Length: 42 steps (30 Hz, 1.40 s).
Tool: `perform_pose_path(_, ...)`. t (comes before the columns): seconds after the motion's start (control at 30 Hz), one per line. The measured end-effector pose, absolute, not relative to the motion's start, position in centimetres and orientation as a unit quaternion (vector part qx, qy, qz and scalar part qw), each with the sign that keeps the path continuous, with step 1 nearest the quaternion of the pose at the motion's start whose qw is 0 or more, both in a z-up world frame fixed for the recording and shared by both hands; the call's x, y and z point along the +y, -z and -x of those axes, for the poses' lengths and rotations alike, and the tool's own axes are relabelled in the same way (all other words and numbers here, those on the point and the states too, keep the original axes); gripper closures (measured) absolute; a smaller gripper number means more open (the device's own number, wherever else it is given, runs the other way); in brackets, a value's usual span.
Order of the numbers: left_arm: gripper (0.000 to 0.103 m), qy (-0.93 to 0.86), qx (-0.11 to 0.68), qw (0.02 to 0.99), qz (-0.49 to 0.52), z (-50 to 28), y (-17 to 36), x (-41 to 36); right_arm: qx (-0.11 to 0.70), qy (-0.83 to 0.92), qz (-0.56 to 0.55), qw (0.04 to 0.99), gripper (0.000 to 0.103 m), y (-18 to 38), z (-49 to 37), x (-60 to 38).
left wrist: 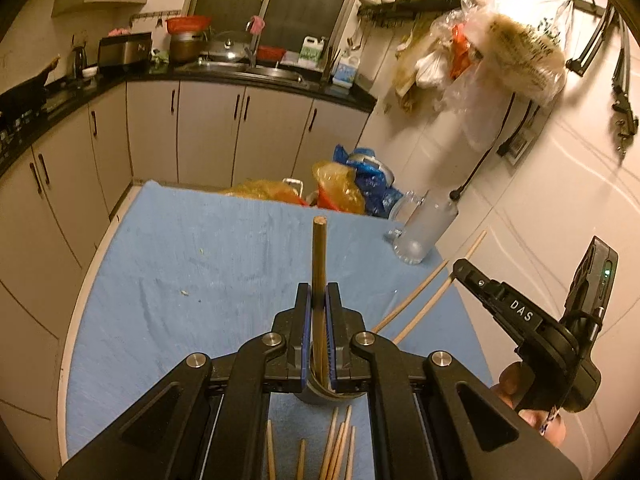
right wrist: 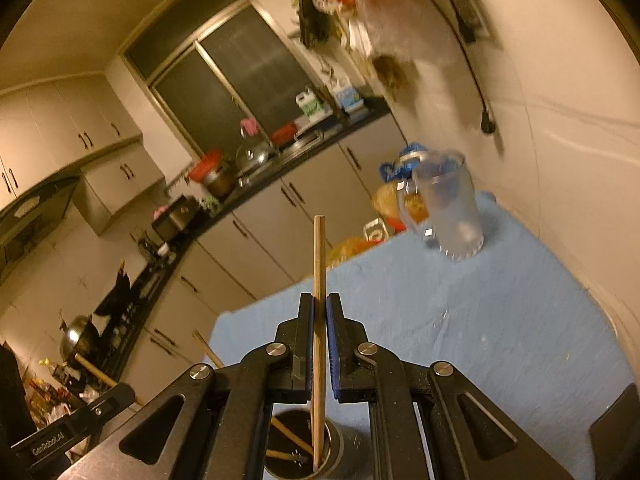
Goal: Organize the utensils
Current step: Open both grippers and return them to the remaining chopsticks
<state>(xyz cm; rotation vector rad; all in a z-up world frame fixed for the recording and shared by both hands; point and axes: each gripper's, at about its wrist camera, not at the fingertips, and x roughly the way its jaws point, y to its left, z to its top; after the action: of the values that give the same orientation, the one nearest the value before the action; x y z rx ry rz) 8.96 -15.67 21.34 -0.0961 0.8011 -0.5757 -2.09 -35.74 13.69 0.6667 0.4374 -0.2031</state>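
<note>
In the left wrist view my left gripper (left wrist: 319,292) is shut on a dark brown chopstick (left wrist: 319,256) that stands upright, its lower end in a dark round holder (left wrist: 320,392) under the jaws. Several loose chopsticks (left wrist: 336,448) lie on the blue cloth (left wrist: 180,260) in front of the holder. My right gripper (left wrist: 462,272) comes in from the right beside two pale slanting chopsticks (left wrist: 416,300). In the right wrist view the right gripper (right wrist: 319,300) is shut on a pale chopstick (right wrist: 319,260), whose lower end sits in the holder (right wrist: 334,446) with other chopsticks.
A frosted glass mug (left wrist: 420,224) (right wrist: 452,216) stands at the far right corner of the cloth, near the wall. Plastic bags (left wrist: 344,188) sit beyond the table's far edge. Kitchen cabinets and a black counter (left wrist: 240,76) run behind, and bags hang on the wall (left wrist: 500,52).
</note>
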Motion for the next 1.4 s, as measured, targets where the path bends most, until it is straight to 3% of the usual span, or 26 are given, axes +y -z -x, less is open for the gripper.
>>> perform_pose_path(0.33,0.096,0.277,0.394,0.875,0.032,-9.4,-19.8,-16.6,0.255,0.073,-0.343,0.901,0.093,-10.9,1.1,-35.5)
perform_pose_path(0.43,0.086,0.282,0.384,0.879,0.031,-8.9,-20.3,-16.5,0.250,0.069,-0.345,0.902,0.079,-11.3,1.6,-35.8)
perform_pose_path(0.5,0.079,0.279,0.373,0.884,0.028,-8.3,-21.0,-16.3,0.243,0.068,-0.341,0.906,0.079,-11.8,2.3,-35.8)
perform_pose_path(0.83,0.077,0.286,0.337,0.896,0.036,-3.5,-22.0,-12.8,0.227,0.043,-0.325,0.917,0.075,-13.2,8.0,-34.0)
perform_pose_path(1.07,0.076,0.280,0.361,0.889,0.036,0.4,-17.4,-9.4,0.270,0.022,-0.313,0.910,0.071,-9.5,11.9,-31.1)
perform_pose_path(1.4,0.076,0.260,0.476,0.837,0.070,1.6,-7.5,-5.8,0.373,0.015,-0.350,0.859,0.071,-0.8,14.1,-29.1)
